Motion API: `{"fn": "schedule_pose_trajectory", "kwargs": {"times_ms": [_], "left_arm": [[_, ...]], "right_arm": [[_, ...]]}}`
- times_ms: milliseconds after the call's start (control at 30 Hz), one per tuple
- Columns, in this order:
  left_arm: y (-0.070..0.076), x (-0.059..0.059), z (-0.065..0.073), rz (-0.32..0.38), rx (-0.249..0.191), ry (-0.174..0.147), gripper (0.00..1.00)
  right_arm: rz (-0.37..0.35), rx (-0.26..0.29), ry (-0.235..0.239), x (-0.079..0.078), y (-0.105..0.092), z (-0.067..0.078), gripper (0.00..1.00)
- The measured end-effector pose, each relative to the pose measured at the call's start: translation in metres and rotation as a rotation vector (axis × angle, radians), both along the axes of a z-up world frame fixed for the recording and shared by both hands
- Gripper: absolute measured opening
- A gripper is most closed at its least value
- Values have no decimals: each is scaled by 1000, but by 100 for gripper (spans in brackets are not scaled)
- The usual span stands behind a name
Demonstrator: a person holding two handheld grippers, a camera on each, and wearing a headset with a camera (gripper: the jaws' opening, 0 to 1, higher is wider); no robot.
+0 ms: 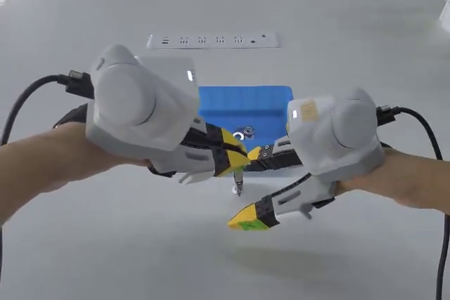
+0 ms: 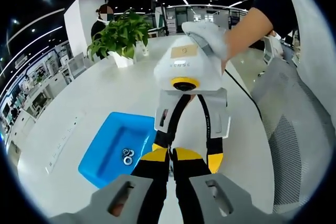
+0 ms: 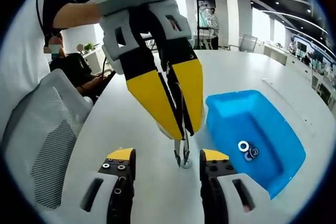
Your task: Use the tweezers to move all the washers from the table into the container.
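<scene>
One washer (image 3: 185, 164) lies on the white bench (image 1: 330, 12), right at the tips of the tweezers (image 3: 181, 153); whether the tips pinch it is too small to tell. The tweezers stand nearly upright, points down, just beside the near wall of the blue container (image 3: 231, 114). Inside the container a few more washers (image 3: 247, 149) sit bunched together on its floor.

The left claw (image 3: 185, 132) is closed tight on the upper part of the tweezers, its yellow tips pressed against them from both sides. The right claw (image 3: 166, 161) is spread wide and holds nothing; in the right gripper view its two jaws stand on either side of the tweezers' tips, clear of them. In the head view the two claws face each other in front of the container.

Beyond the container a white power strip (image 1: 213, 40) lies flat on the bench. A potted plant (image 2: 121, 35) stands farther along the bench, and a grey mesh chair (image 3: 47, 129) stands beside it.
</scene>
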State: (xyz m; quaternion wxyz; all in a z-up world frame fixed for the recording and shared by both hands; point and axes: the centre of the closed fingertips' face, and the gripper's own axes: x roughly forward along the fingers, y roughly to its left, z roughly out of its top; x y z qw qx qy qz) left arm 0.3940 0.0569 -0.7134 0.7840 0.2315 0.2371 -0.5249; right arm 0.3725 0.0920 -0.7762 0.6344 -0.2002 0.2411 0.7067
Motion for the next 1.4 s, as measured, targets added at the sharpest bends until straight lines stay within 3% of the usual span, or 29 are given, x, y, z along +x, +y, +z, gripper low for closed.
{"fn": "schedule_pose_trajectory", "kwargs": {"times_ms": [167,500,767,867,1000,1100,1400], "left_arm": [[-1,0,-1,-1,-2,4,6],[1,-1,-1,-8,9,-4,6],[1,0,-1,-3,11,-6,6],[3,3,-3,-4,45,-47,8],[4,-1,-8,-11,56,-32,9],[3,-4,-9,-7,42,-5,14],[7,-3,-1,40,-18,22,22]], "right_arm": [[15,-15,-9,6,0,-3,32],[46,-19,-47,11,0,0,12],[67,-8,-65,11,0,0,10],[60,-4,-65,13,1,1,10],[58,-4,-65,13,1,1,10],[52,-2,-58,13,0,1,10],[28,20,-44,15,-2,10,10]]}}
